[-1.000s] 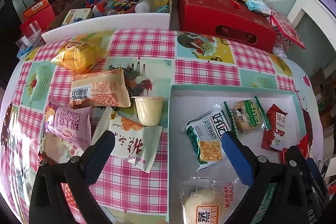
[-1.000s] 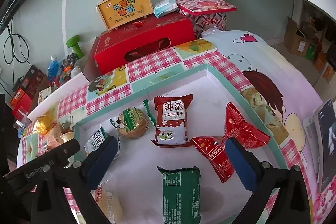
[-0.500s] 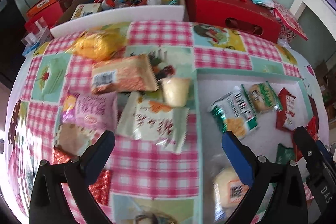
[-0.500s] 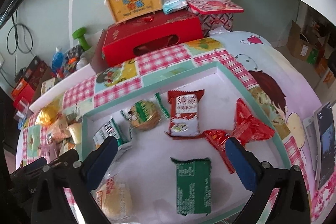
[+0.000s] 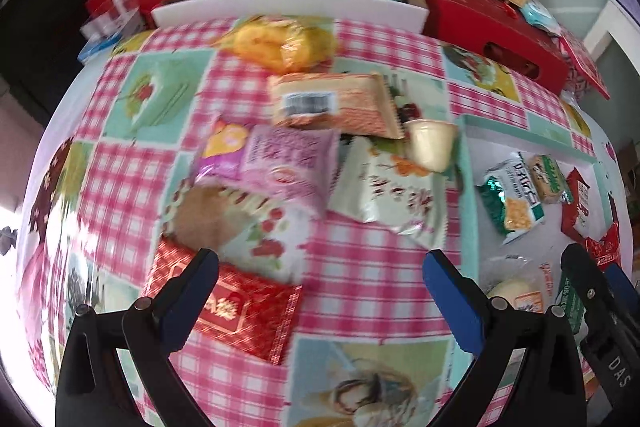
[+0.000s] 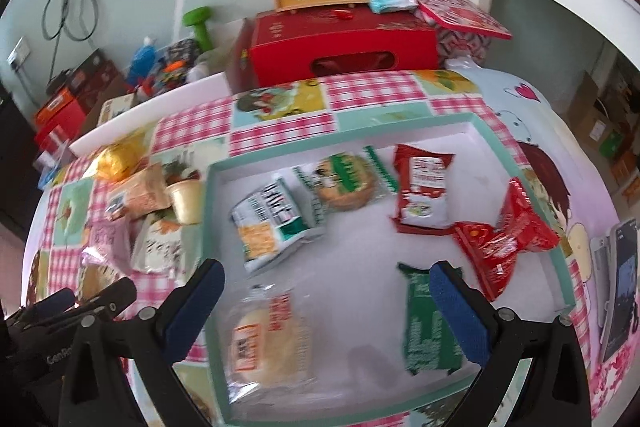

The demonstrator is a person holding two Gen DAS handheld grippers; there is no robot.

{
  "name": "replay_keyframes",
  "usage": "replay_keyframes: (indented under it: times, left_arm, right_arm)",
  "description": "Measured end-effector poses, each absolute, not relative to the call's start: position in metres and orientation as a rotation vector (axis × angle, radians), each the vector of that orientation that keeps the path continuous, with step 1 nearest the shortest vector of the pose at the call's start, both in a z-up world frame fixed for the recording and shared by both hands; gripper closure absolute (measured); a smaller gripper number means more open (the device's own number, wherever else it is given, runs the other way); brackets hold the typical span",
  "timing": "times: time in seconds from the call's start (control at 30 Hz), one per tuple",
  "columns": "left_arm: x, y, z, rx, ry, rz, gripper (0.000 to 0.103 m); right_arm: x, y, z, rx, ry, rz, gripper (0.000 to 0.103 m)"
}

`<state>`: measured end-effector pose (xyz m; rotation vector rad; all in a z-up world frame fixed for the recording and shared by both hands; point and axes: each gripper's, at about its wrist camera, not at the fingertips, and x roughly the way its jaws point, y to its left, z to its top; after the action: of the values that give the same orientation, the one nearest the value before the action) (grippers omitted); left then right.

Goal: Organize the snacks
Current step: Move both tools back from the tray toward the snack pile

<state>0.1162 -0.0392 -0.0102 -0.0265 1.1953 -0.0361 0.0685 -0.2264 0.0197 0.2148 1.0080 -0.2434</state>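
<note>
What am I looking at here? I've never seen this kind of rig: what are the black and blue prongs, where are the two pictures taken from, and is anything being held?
The prongs are two hand-held grippers; a person carries one in each hand. Each has a fisheye camera looking forward along its fingers, so each picture shows its own gripper at the bottom edge.

One picture is from the left gripper, hanging over loose snacks on the checked tablecloth: a red packet, a pink packet, an orange packet and a small cup.

The other is from the right gripper, above the shallow teal-rimmed tray, where sorted snacks lie, including a green packet and a wrapped bun.

Both grippers are open and hold nothing. The pictures are somewhat blurred.
</note>
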Motion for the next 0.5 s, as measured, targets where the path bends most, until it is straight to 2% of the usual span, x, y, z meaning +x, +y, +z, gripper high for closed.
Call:
replay_keyframes:
  times: [0.5]
  left_arm:
    - [0.105,0.042,-0.007,-0.180,1.183,0.075,0.002]
  right_arm:
    - [0.073,-0.177,0.013,0.189,1.019,-0.114,0.000]
